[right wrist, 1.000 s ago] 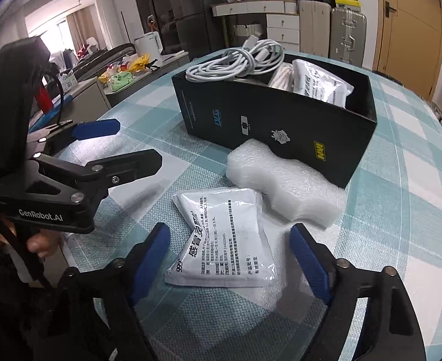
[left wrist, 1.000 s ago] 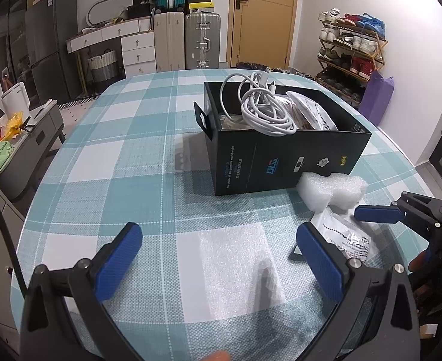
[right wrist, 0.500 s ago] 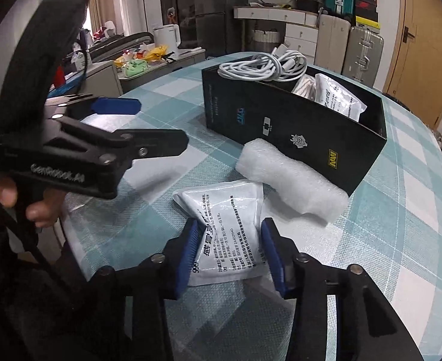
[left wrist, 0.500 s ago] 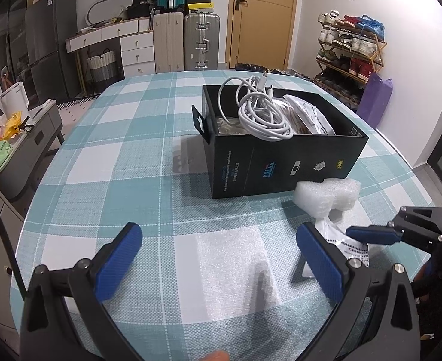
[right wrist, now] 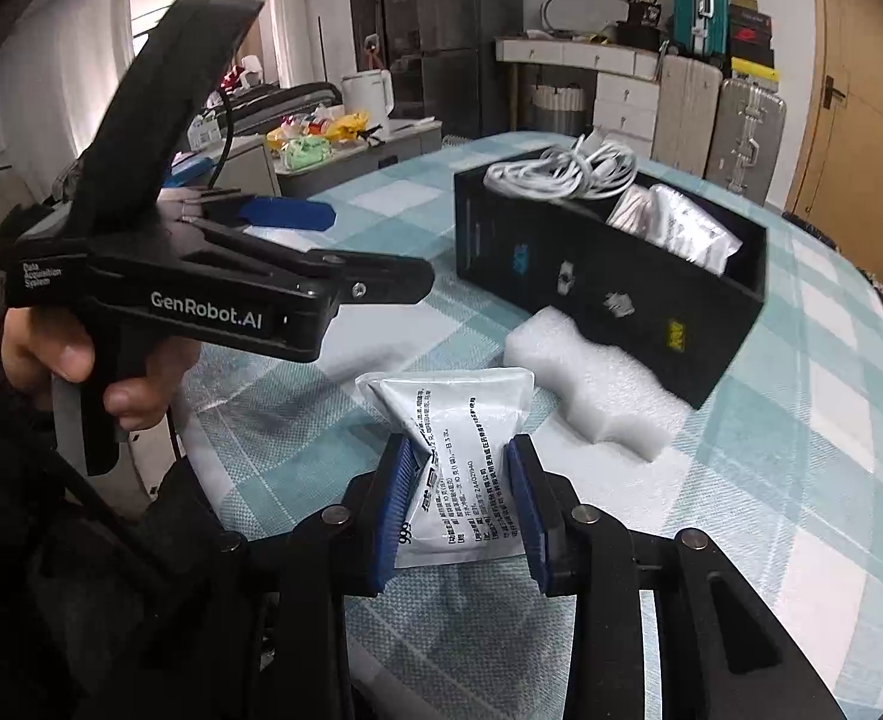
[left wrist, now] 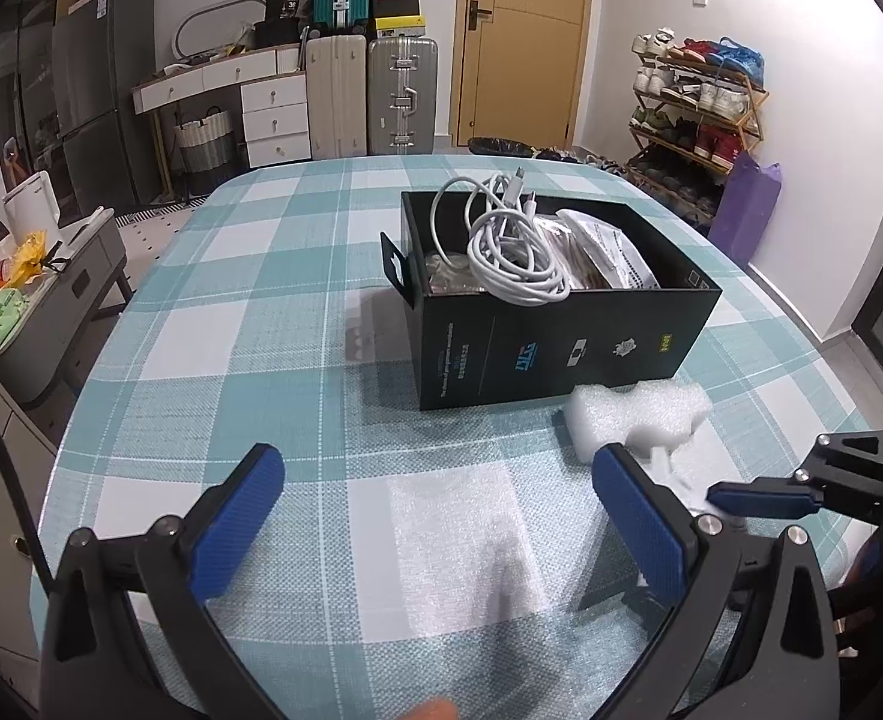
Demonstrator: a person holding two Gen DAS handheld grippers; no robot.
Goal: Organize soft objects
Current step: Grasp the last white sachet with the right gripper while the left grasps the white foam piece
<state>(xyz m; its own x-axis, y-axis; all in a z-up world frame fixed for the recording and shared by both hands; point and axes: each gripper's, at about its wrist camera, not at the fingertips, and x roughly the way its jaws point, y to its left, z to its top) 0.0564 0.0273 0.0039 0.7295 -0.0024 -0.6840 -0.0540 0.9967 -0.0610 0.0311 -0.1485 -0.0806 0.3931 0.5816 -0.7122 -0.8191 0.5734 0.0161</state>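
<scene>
My right gripper [right wrist: 459,504] is shut on a white printed pouch [right wrist: 453,420] and holds it lifted and crumpled above the checked tablecloth. A white foam block [right wrist: 591,384] lies on the cloth against the front of a black box [right wrist: 609,294]. The box [left wrist: 555,348] holds a coiled white cable [left wrist: 513,252] and silver pouches [left wrist: 615,252]. My left gripper [left wrist: 435,528] is open and empty, low over the cloth in front of the box. The foam block [left wrist: 639,414] lies to its right; the right gripper's blue fingertip [left wrist: 759,498] shows at the far right.
The round table [left wrist: 231,324] carries a teal and white checked cloth. A grey side cart [left wrist: 39,300] with snacks stands to the left. Suitcases [left wrist: 399,96], drawers and a shoe rack [left wrist: 699,114] stand beyond the table.
My right gripper closed on the white pouch and lifted it off the cloth, crumpling it. The left gripper stayed open and drew back slightly from the box.
</scene>
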